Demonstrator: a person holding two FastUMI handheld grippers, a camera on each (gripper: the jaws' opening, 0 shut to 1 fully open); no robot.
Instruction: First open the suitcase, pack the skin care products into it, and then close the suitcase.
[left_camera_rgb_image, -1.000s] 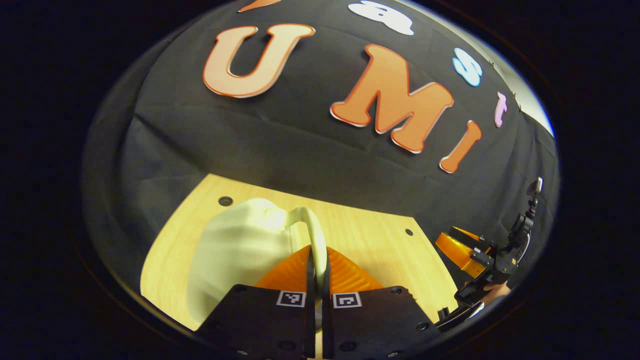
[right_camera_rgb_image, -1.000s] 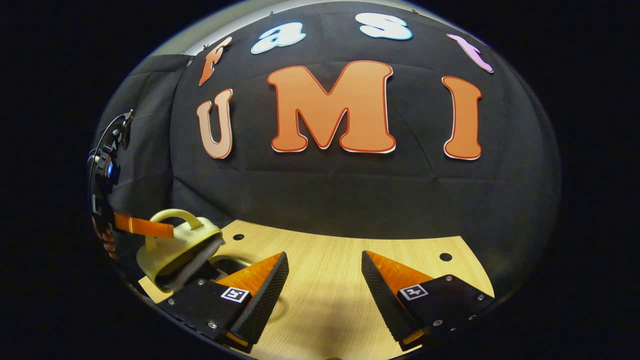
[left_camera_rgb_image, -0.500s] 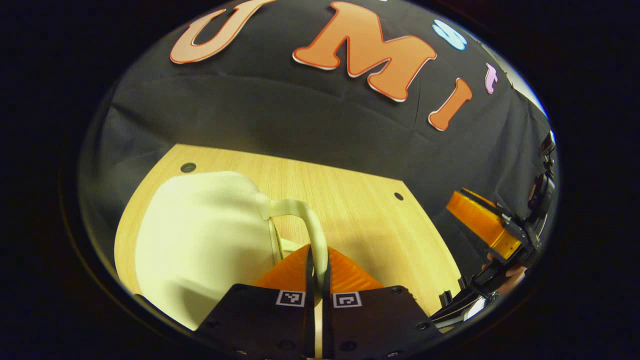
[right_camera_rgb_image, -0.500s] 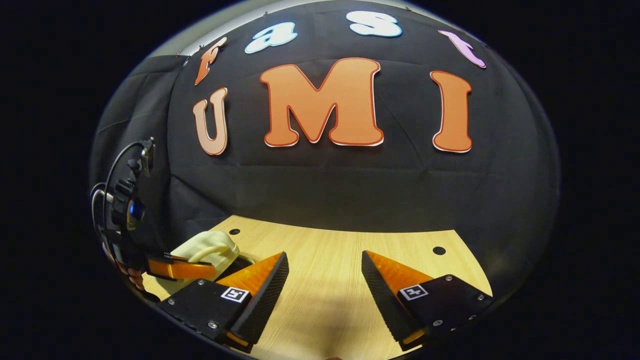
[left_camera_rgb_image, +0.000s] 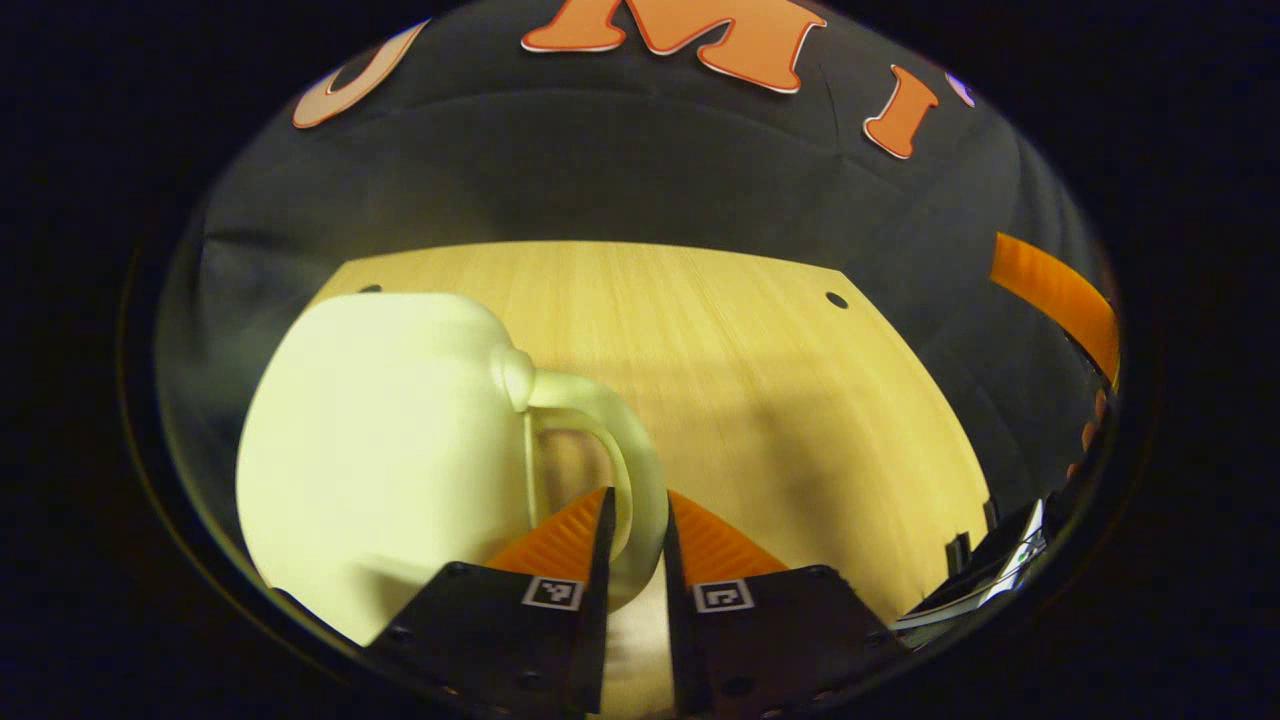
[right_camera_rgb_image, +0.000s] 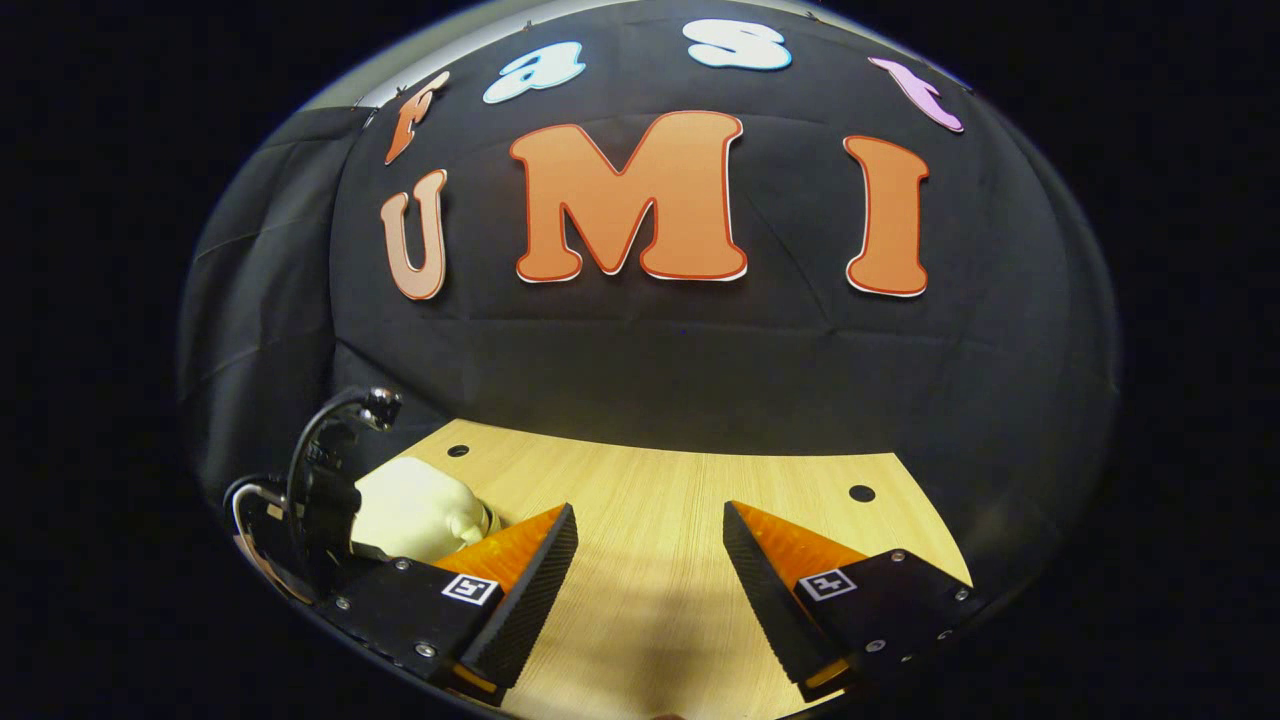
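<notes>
A small pale cream suitcase (left_camera_rgb_image: 380, 440) lies flat and closed on the wooden table (left_camera_rgb_image: 800, 400), to the left in the left gripper view. Its arched handle (left_camera_rgb_image: 640, 470) runs between the fingers of my left gripper (left_camera_rgb_image: 636, 520), which is shut on it. In the right gripper view the suitcase (right_camera_rgb_image: 415, 515) sits at the lower left, partly hidden behind the left gripper's body (right_camera_rgb_image: 320, 500). My right gripper (right_camera_rgb_image: 648, 535) hangs open over bare table with nothing between its fingers. No skin care products are visible.
The table (right_camera_rgb_image: 650, 600) has small round holes near its back edge (right_camera_rgb_image: 861, 493). The black cloth wall stands right behind it. One finger of the right gripper (left_camera_rgb_image: 1060, 295) shows at the far right of the left gripper view, with a hand below it.
The left gripper has gone down with the handle, and the suitcase lid has swung from raised to flat and closed. The right gripper has stayed open and nearly still.
</notes>
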